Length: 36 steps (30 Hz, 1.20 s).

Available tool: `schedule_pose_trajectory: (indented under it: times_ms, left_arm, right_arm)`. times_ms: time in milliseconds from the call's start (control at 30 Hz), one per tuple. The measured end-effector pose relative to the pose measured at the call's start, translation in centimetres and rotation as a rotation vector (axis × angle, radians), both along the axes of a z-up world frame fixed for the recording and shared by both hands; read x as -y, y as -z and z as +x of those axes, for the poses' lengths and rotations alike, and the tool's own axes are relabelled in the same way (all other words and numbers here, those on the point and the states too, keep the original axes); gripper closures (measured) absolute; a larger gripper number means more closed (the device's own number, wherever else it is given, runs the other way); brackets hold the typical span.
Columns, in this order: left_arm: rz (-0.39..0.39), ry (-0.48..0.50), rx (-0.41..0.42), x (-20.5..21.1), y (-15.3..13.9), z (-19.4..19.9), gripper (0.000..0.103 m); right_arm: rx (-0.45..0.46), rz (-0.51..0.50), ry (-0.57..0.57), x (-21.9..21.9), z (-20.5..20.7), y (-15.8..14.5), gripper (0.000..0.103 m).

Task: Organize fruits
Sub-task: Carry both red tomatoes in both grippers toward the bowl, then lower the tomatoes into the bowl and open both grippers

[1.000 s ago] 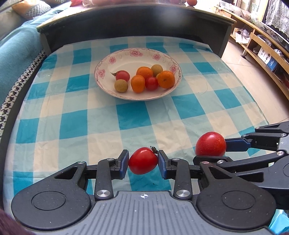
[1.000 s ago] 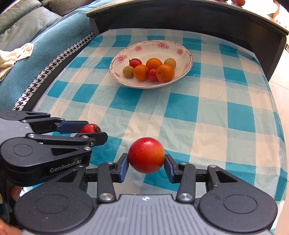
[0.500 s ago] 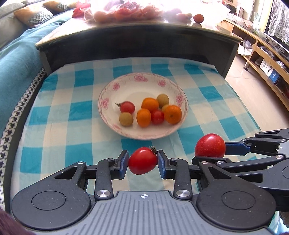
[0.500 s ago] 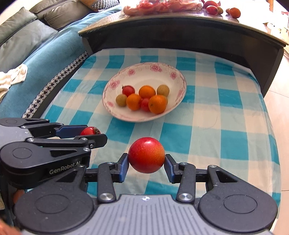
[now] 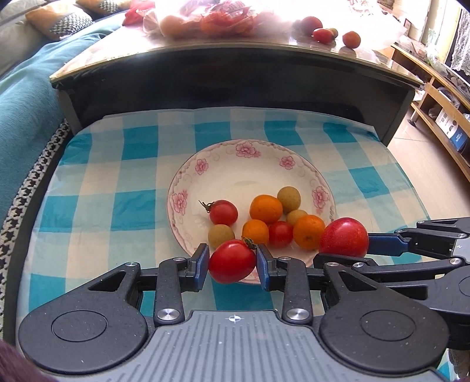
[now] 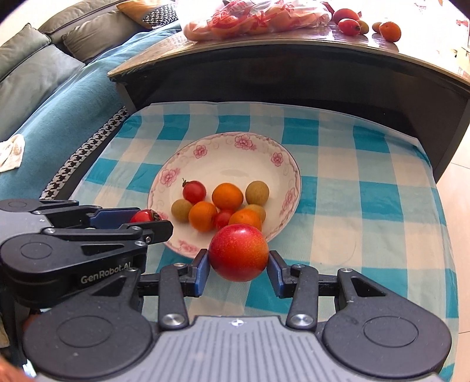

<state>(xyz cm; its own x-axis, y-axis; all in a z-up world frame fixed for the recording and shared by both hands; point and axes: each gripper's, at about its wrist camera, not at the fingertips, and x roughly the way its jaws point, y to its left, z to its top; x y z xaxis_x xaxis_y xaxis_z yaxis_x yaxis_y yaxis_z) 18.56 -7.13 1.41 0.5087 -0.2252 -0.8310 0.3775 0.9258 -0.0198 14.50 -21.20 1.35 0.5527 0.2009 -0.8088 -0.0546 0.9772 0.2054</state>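
My left gripper (image 5: 232,266) is shut on a small red tomato (image 5: 232,261) with a green stem, held over the near rim of the flowered white plate (image 5: 243,164). My right gripper (image 6: 238,266) is shut on a larger round red fruit (image 6: 238,252), also at the plate's (image 6: 232,152) near rim. Each gripper shows in the other's view: the right one (image 5: 346,244) with its red fruit (image 5: 344,236), the left one (image 6: 141,217) with its tomato (image 6: 144,216). Several oranges, small tomatoes and tan round fruits lie in the plate.
The plate sits on a blue-and-white checked cloth (image 5: 117,202). Behind it rises a dark table (image 5: 235,76) bearing a bag of fruit (image 5: 205,17) and loose fruits (image 5: 323,34). A teal sofa (image 5: 26,97) lies left, wooden shelves (image 5: 440,97) right.
Both grippers have travelled forward over the cloth with their fruits. The plate, far ahead a second ago, now lies right at the fingertips. The grips are unchanged.
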Motion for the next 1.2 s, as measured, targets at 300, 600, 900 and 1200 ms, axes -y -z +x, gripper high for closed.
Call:
schedule_pose_trajectory:
  times_ms: [300, 600, 900, 1200]
  left_arm:
    - [0.003, -0.017, -0.022, 0.2, 1.0, 1.7, 0.062]
    - [-0.01, -0.036, -0.025, 0.1, 1.4, 2.7, 0.062]
    - [-0.011, -0.052, -0.017, 0.0, 1.6, 3.0, 0.062]
    - [-0.018, -0.06, -0.015, 0.0, 1.5, 2.9, 0.058]
  right_arm:
    - [-0.008, -0.011, 0.0, 0.3, 2.2, 1.0, 0.059]
    - [0.013, -0.033, -0.002, 0.1, 3.1, 1.4, 0.059]
    - [0.033, -0.036, -0.002, -0.2, 3.7, 1.5, 0.059]
    - [0.041, -0.028, 0.02, 0.0, 3.8, 1.7, 0.058]
